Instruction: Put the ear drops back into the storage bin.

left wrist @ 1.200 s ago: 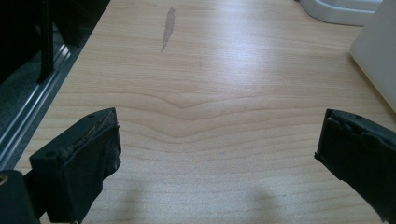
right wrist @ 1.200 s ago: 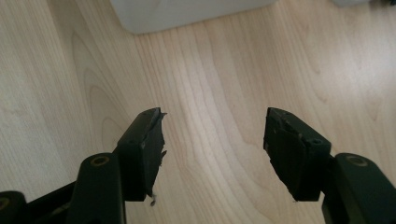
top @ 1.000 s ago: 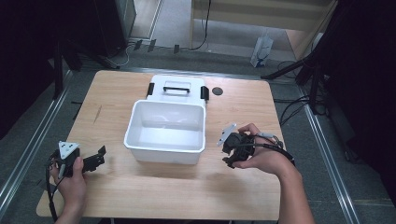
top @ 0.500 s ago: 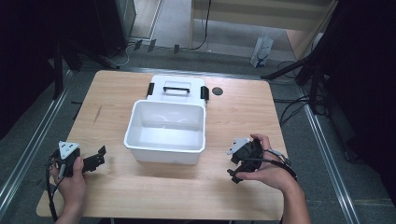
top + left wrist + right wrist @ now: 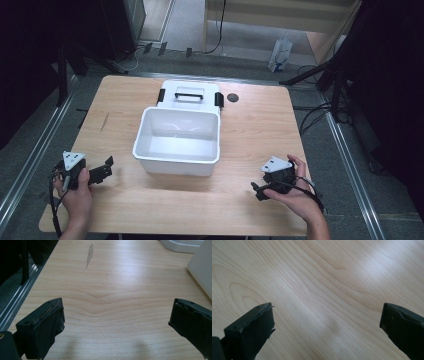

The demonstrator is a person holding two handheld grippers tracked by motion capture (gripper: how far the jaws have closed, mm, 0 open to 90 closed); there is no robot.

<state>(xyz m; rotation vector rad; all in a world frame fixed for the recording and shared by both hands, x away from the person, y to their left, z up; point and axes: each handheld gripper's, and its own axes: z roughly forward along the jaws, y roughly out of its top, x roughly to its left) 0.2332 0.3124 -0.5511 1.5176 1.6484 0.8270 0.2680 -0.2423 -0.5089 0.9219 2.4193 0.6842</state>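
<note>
While both hands rest low on the table: jaws wide apart on each side, nothing held.

Left gripper (image 5: 102, 169): held in the left hand (image 5: 77, 192), down near the table's front corner, jaws pointing toward the box; jaws far apart, nothing between them but bare wood.

Left gripper (image 5: 116, 322), seen along its own jaws: only table (image 5: 107, 290) ahead, a white wall of the box (image 5: 201, 272) off to one side, a grey mark (image 5: 89, 255) on the wood farther out.

Right gripper (image 5: 261, 190): held in the right hand (image 5: 295, 192), near the other front corner; jaws just now opening, now wide apart, nothing between them.

Right gripper (image 5: 327, 325), seen along its own jaws: plain wood grain of the table (image 5: 324, 277) ahead.

Box (image 5: 178, 135): white, open on top, inside bare; sits between the two grippers and farther from the person than both; well apart from each.

Lid (image 5: 190, 92): white with a handle and black clips, flat on the table, touching the far side of the box, beyond both grippers.

Round dark spot (image 5: 232, 97): on the table just beside the lid, far from both grippers.
</note>
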